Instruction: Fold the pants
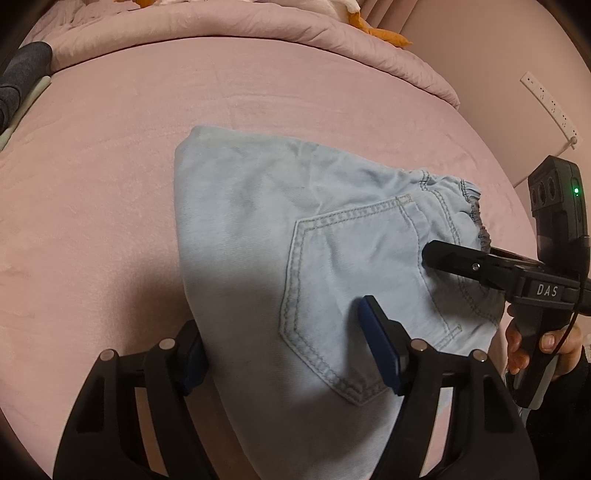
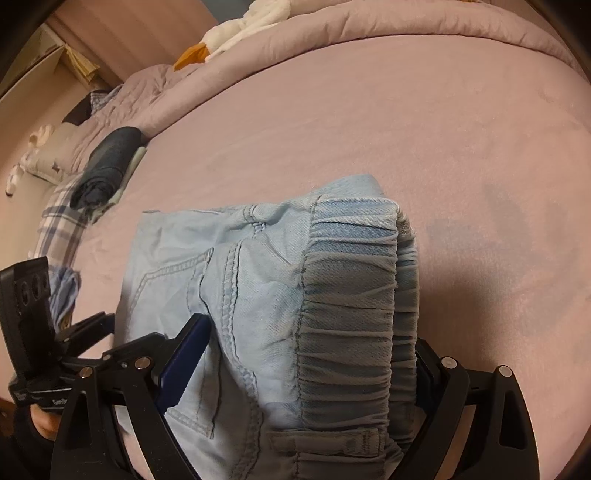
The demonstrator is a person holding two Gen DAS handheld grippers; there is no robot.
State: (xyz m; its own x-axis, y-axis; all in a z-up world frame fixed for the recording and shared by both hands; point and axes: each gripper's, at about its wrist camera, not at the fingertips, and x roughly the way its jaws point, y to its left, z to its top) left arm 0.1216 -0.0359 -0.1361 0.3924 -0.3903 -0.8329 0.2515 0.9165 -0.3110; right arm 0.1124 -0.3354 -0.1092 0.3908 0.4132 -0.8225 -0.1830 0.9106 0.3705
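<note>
Mostly pink bedsheet (image 1: 110,184), rumpled duvet (image 1: 258,33), perhaps curtains.

Dim warm light, soft foreground shadows, fisheye-bent dark corners.

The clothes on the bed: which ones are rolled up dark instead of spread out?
The dark blue bundle at the bed's far edge, by the plaid cloth. The light blue pants are pale, lying between both grippers.

Light blue denim pants (image 1: 258,229) folded into compact bundle on pink bed, back pocket up (elastic waistband bunched at right).
</note>
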